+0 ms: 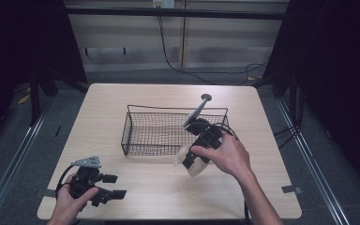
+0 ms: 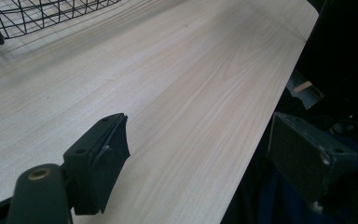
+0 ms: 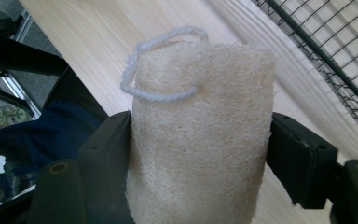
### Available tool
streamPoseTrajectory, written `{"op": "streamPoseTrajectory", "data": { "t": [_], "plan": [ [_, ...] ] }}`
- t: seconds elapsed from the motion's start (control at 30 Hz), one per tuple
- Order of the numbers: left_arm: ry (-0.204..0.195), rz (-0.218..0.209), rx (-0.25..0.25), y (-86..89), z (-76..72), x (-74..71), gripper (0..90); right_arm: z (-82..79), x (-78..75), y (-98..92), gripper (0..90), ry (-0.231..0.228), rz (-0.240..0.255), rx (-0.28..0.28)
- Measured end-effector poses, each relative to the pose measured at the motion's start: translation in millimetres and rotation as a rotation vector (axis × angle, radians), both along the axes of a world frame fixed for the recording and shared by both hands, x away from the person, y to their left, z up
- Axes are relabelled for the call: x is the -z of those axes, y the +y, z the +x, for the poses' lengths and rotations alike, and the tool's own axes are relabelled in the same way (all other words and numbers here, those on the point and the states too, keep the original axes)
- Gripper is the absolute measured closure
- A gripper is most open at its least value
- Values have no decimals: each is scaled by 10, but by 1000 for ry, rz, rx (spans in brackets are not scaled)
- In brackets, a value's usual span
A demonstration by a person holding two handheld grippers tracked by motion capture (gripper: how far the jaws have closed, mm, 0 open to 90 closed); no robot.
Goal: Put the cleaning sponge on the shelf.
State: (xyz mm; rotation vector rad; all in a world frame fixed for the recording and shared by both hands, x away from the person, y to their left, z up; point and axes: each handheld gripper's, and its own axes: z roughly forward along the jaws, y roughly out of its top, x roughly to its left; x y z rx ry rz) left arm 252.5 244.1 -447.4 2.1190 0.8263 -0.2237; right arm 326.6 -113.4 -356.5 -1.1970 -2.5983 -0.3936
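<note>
Loofah (image 3: 200, 135) in right gripper (image 3: 198, 149), beside basket (image 3: 326, 60)

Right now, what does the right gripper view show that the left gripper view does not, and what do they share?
The right gripper view alone shows a beige loofah sponge with a white cord loop, clamped between the two black jaws of the right gripper.

The left gripper view alone shows the left gripper with its jaws spread wide and nothing between them, reaching over the table's edge.

Both views show the light wooden table and part of the black wire basket standing on it.
</note>
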Motion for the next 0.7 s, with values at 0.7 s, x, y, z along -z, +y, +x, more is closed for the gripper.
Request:
{"op": "streamPoseTrajectory", "data": {
  "t": [0.7],
  "plan": [
    [1, -5, -4, 4, -5, -3, 197, 275, -236, -177, 264, -22, -21, 89]
  ]
}}
